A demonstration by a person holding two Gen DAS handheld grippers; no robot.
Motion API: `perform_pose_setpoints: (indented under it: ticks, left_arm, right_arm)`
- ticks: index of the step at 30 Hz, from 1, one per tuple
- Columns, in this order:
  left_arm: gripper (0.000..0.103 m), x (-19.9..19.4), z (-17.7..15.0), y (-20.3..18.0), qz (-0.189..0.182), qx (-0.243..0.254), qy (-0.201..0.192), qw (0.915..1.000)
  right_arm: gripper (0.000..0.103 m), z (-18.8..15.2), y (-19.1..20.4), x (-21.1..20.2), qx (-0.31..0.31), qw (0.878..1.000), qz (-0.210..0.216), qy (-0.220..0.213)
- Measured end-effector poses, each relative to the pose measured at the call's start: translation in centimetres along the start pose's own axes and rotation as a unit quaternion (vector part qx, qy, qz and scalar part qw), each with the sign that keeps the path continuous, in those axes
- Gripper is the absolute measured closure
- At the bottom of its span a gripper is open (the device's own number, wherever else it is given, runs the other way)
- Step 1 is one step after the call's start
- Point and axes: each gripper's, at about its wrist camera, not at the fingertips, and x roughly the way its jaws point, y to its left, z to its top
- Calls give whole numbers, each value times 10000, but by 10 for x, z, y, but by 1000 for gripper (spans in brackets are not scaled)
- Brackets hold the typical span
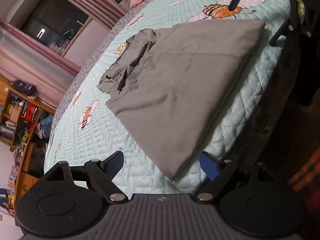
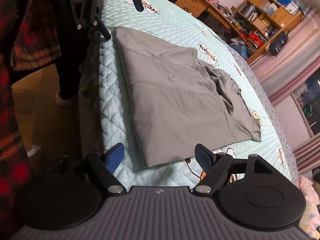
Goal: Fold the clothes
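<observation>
Grey garment [image 1: 176, 84] lies flat on the quilted bedspread [image 1: 104, 136], directly ahead of both grippers, one at each end of it. Left gripper [image 1: 162, 165]: jaws wide apart, nothing between them; the nearest garment corner sits just ahead, between the fingertips but not clamped. Right gripper [image 2: 160, 156]: same, wide apart and holding nothing, with its near corner of the cloth just ahead and slightly inboard. The body of the garment looks doubled over into a rough rectangle with clean straight edges on the side nearest the bed edge; the far side has a bunched, wrinkled section [image 2: 220, 80], sleeve or neck area, can't tell which. My read is thin knit: light, limp, no stiffness, so it will drape and sag from any single pinch point. Low slip risk on the quilt, some drag likely. Not fragile. Best grip: pinch both layers at the near corners, one per gripper, keeping the edge taut between them so the layers don't shear. Avoid the bunched part, since it would pull loose fabric only. Layout fits either a mid-fold state or a near-done one with the crumpled part left to tidy. Containers: none in the work area; the wooden shelves [image 2: 266, 18] beyond the right gripper hold books and boxes, not relevant to the task.
</observation>
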Motion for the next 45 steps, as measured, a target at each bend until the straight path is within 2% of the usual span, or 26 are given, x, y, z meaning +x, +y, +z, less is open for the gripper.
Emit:
perform_pose_setpoints:
  ticks: [6, 8, 15, 23, 28, 31, 33, 34, 35, 36, 37, 39, 40, 41, 45]
  left_arm:
    - [18, 4, -4, -18, 326, 426, -114, 9985]
    - [14, 7, -5, -26, 549, 568, -193, 9967]
    - [3, 16, -2, -31, 1121, 559, -495, 9909]
    - [4, 16, -4, -35, 1349, 796, -685, 9853]
    - [7, 22, 9, -26, 1371, 801, -650, 9852]
    - [8, 26, 17, -20, 1374, 855, -625, 9848]
    - [15, 28, 21, -16, 1350, 905, -616, 9848]
    - [29, 27, 21, -18, 1243, 946, -626, 9857]
    - [40, 27, 21, -18, 1096, 945, -622, 9875]
    - [58, 27, 20, -18, 975, 940, -611, 9889]
    - [70, 28, 20, -19, 854, 934, -600, 9901]
    - [88, 29, 19, -20, 612, 922, -576, 9922]
    - [96, 29, 20, -20, 510, 891, -564, 9931]
    - [96, 28, 21, -17, 450, 805, -549, 9942]
    - [97, 20, 29, 5, 436, 274, -655, 9965]
  right_arm:
    - [23, -3, 9, -1, -309, 9991, -292, -28]
    - [22, -4, 14, 0, -485, 9977, -470, -54]
    - [18, -4, 27, 11, -1106, 9878, -1039, -355]
    - [19, -2, 27, 13, -1285, 9815, -1307, -555]
    - [19, 3, 20, 17, -1193, 9808, -1447, -538]
    - [19, 8, 15, 20, -1154, 9822, -1391, -517]
    - [20, 12, 12, 23, -1128, 9831, -1349, -501]
    - [20, 12, 10, 22, -1058, 9846, -1298, -498]
    - [25, 12, 8, 22, -981, 9861, -1242, -496]
    - [34, 13, 5, 21, -872, 9885, -1138, -483]
    - [39, 14, 3, 20, -824, 9895, -1085, -472]
    - [57, 16, 2, 20, -782, 9909, -1003, -444]
    - [78, 17, 1, 20, -785, 9913, -969, -424]
    - [98, 20, -1, 19, -676, 9928, -888, -426]
    - [97, 31, -17, 11, -261, 9958, -749, -465]
